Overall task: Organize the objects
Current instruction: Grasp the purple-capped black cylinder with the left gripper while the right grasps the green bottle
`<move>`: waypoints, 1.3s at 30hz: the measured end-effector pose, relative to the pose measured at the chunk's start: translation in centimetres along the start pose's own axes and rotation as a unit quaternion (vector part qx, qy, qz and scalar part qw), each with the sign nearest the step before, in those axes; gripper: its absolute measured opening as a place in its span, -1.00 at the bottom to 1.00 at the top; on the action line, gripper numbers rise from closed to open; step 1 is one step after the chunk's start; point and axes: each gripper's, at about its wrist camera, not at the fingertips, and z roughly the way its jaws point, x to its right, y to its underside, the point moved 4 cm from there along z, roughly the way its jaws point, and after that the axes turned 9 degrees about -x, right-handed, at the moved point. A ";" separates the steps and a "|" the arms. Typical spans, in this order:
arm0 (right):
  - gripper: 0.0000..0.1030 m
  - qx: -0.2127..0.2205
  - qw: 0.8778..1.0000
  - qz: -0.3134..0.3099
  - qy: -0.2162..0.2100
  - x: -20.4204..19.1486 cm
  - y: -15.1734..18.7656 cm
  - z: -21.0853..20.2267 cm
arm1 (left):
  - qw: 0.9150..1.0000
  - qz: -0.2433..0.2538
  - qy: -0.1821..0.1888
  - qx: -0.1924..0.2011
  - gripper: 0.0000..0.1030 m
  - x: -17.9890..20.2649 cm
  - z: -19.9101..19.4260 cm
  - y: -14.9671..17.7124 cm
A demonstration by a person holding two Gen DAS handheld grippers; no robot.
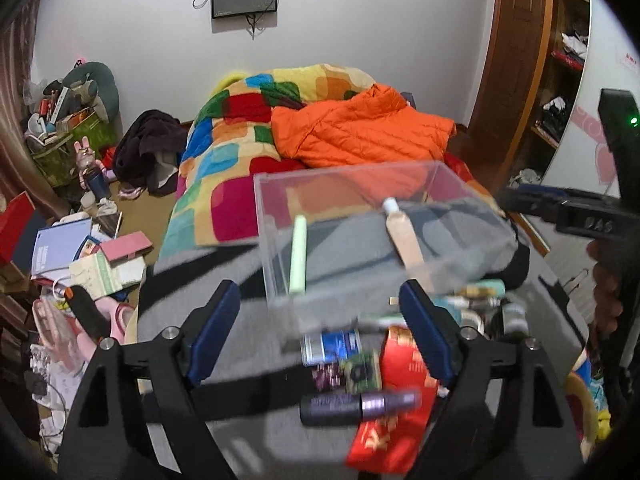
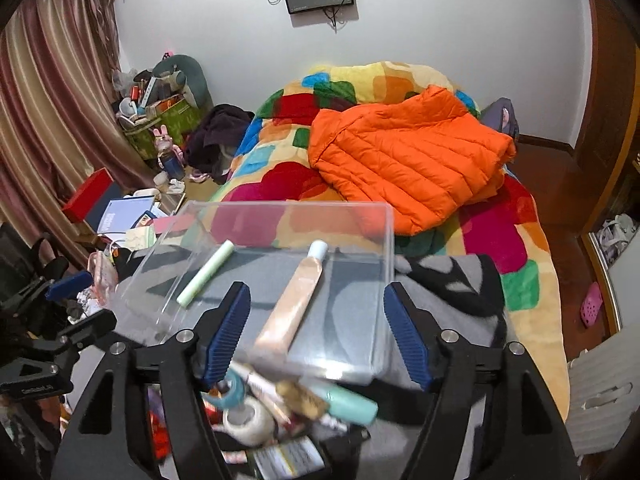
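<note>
clearly, from the left wrist view, the left gripper (image 1: 320, 330) has its jaws spread wide with nothing pinched between them. the clear box (image 1: 380, 236), my landmark, sits on the grey blanket (image 1: 248, 344) just ahead of the fingers, its near left corner falling between them. inside the box lie a green tube (image 1: 298, 256) toward the left wall and a beige tube (image 1: 404, 236) right of it, both with long axes running away from the tool. below the box, nearer the camera, loose items crowd the blanket: a blue-labelled can (image 1: 332, 346), a purple bottle (image 1: 360, 404) lying crosswise, and a red packet (image 1: 396, 396). these sit right of the box's near corner.

from the right wrist view, the right gripper (image 2: 316, 334) is likewise spread and empty. the box (image 2: 384, 248) lies straight ahead, its near edge between the fingers, and the beige tube (image 2: 294, 304) points almost at the tool. under the box's near edge sit a tape roll (image 2: 248, 416), a mint bottle (image 2: 348, 400) and small cosmetics. i judge the next pick comes from this pile; the right gripper seems nearer the mint bottle, and the box's near wall stands in the way of a low carry.
</note>
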 end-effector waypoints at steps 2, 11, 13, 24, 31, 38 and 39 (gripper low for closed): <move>0.34 -0.006 1.000 -0.004 -0.005 0.1 1.4 -0.3 | 1.000 0.002 0.000 -0.005 0.74 0.2 0.1 1.1; 0.55 -0.042 0.998 -0.038 -0.018 -1.0 8.0 0.5 | 0.999 0.011 0.018 -0.033 0.91 2.6 1.2 6.5; 0.55 -0.051 0.998 -0.039 -0.023 -1.1 9.0 1.0 | 0.999 0.008 0.020 -0.038 0.91 2.9 1.6 7.1; 0.55 -0.071 0.997 0.000 -0.039 -0.4 10.9 2.9 | 0.997 -0.032 0.023 -0.072 0.91 2.7 5.0 7.7; 0.06 -0.064 0.997 -0.020 -0.037 -1.1 11.1 2.6 | 0.996 -0.049 0.039 -0.063 0.74 2.5 5.2 7.9; 0.05 -0.038 0.999 -0.018 -0.032 -1.2 11.2 0.8 | 0.996 -0.061 0.038 -0.046 0.74 1.9 3.7 8.3; 0.05 -0.034 0.999 -0.017 -0.033 -1.2 11.1 0.4 | 0.996 -0.062 0.037 -0.044 0.74 1.8 3.4 8.2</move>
